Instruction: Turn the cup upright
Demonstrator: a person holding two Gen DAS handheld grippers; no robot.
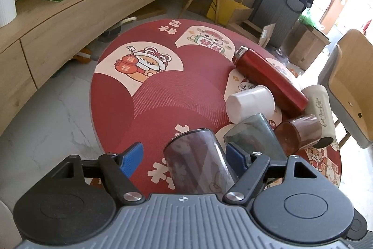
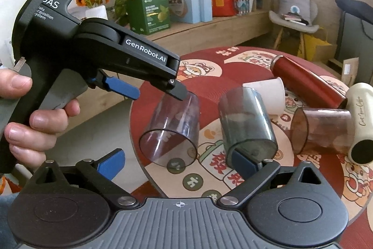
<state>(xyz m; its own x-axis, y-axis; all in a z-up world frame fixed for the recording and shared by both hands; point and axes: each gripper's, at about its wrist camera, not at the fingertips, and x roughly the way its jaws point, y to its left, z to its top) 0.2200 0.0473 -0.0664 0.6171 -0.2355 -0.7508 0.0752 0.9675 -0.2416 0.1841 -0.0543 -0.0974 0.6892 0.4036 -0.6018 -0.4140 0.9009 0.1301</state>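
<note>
The left gripper, jaws wide and holding nothing, straddles the clear cup lying near the table's near edge; it should close squarely mid-body before tipping it up, while the right gripper hangs open.

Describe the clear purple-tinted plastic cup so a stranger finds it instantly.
On the round red cartoon-print table, look at the near edge. The clear purple-tinted plastic cup lies tipped there, leftmost of all, between the open left gripper fingers; its neighbour is smoky grey-green.

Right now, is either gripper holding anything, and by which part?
Nothing is gripped. The left gripper is open astride the side-lying clear cup, unclamped; the right gripper is open, empty.
</note>
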